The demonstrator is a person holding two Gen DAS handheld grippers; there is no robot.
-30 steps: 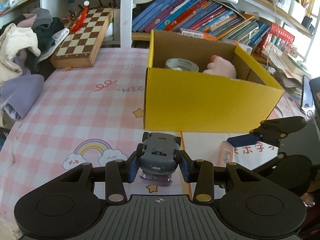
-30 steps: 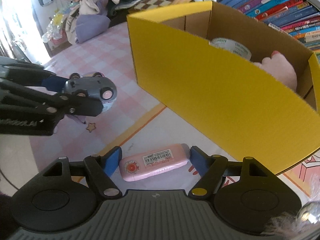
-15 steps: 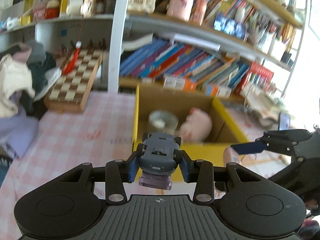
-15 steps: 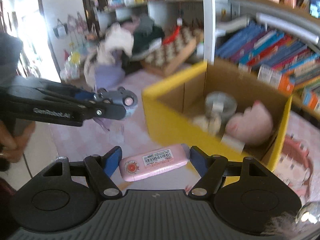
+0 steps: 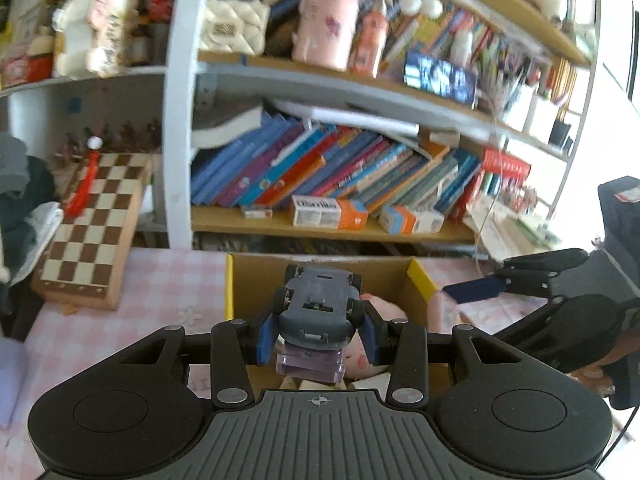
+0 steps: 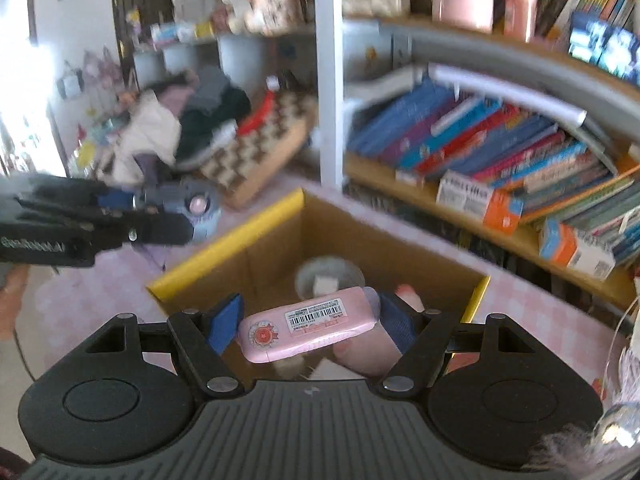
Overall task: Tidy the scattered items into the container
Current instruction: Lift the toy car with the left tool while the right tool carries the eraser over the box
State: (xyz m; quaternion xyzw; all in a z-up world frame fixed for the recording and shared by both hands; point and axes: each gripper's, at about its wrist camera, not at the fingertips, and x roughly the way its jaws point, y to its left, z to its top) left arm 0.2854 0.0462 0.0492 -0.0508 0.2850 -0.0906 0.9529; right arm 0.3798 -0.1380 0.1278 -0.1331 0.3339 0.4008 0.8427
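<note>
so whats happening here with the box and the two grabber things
A person is tidying a table with a handheld tool in each hand. The left tool grips a small grey toy car; the right tool grips a flat pink case with a barcode label. Both hang above the open yellow cardboard box, not yet released.

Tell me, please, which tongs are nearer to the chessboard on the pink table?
Left. The left tongs, shut on the toy car, hang beside the yellow box's wall on the chessboard side. The right tongs, shut on the pink case, sit above the box, farther away.
</note>
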